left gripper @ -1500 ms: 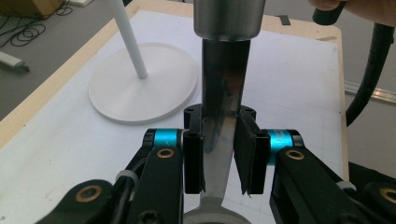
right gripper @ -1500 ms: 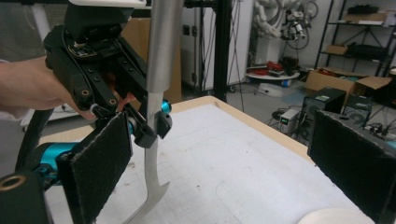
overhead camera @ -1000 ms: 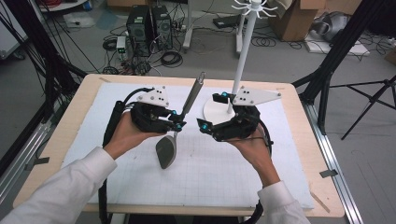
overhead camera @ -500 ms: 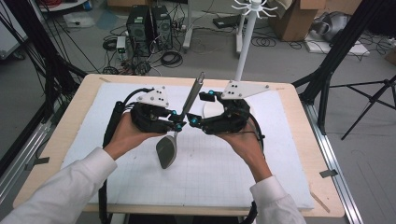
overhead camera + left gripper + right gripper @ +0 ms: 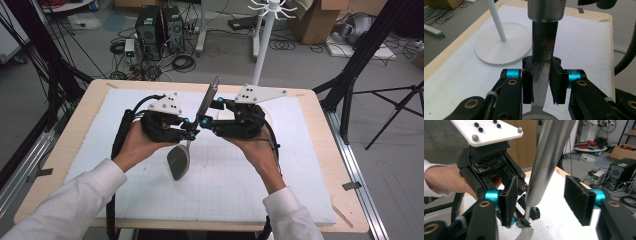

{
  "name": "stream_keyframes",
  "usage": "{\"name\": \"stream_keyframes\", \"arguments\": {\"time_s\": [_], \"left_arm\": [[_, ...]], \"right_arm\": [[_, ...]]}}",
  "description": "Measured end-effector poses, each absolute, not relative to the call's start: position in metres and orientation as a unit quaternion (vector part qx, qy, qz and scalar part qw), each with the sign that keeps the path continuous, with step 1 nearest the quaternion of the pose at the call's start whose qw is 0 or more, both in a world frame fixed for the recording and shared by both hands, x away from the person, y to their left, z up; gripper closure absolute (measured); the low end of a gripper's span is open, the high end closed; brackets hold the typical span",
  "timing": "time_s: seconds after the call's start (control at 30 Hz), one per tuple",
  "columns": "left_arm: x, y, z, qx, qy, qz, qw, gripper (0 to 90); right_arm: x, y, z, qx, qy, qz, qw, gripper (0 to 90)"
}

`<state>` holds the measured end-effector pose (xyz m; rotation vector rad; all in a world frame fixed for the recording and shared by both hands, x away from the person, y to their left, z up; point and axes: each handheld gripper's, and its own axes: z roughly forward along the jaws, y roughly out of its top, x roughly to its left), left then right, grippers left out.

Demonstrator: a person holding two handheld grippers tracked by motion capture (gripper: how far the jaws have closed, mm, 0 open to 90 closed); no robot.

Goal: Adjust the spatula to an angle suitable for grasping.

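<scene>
A steel ladle-like utensil (image 5: pixel 178 162) hangs tilted over the white mat (image 5: pixel 225 185), bowl low, round handle (image 5: pixel 209 97) pointing up and away. My left gripper (image 5: pixel 189 131) is shut on its flat neck (image 5: pixel 543 75), one pad on each side. From the right, my right gripper (image 5: pixel 202 121) has come up to the handle (image 5: pixel 549 160). Its jaws have just been closing with the handle between them. In the right gripper view the left pad (image 5: pixel 509 200) sits close to the handle, and a gap remains at the right pad (image 5: pixel 579 200).
A white stand, with a round base (image 5: pixel 499 47) and a thin pole (image 5: pixel 262 50), rises at the back of the mat behind my right gripper. The wooden table edge (image 5: pixel 90 90) frames the mat. Computer towers (image 5: pixel 157 27) and cables lie on the floor beyond.
My right gripper has moved left to the utensil's handle and its jaws have narrowed around it. The left gripper and the utensil have stayed put.
</scene>
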<state>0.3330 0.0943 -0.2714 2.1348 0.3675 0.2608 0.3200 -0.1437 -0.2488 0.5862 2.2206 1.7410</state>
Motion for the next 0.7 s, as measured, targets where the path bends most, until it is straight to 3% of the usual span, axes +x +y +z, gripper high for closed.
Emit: {"name": "stream_keyframes", "arguments": {"time_s": [0.37, 0.7], "left_arm": [[0.3322, 0.0928, -0.2719, 0.868, 0.154, 0.112, 0.459, 74.4], [0.3320, 0.0905, -0.2723, 0.867, 0.169, 0.121, 0.453, 74.4]], "right_arm": [[0.3200, -0.1388, -0.2477, 0.212, 0.761, 0.599, 0.128, 56.0], [0.3213, -0.1340, -0.2464, 0.221, 0.761, 0.594, 0.137, 59.5]]}}
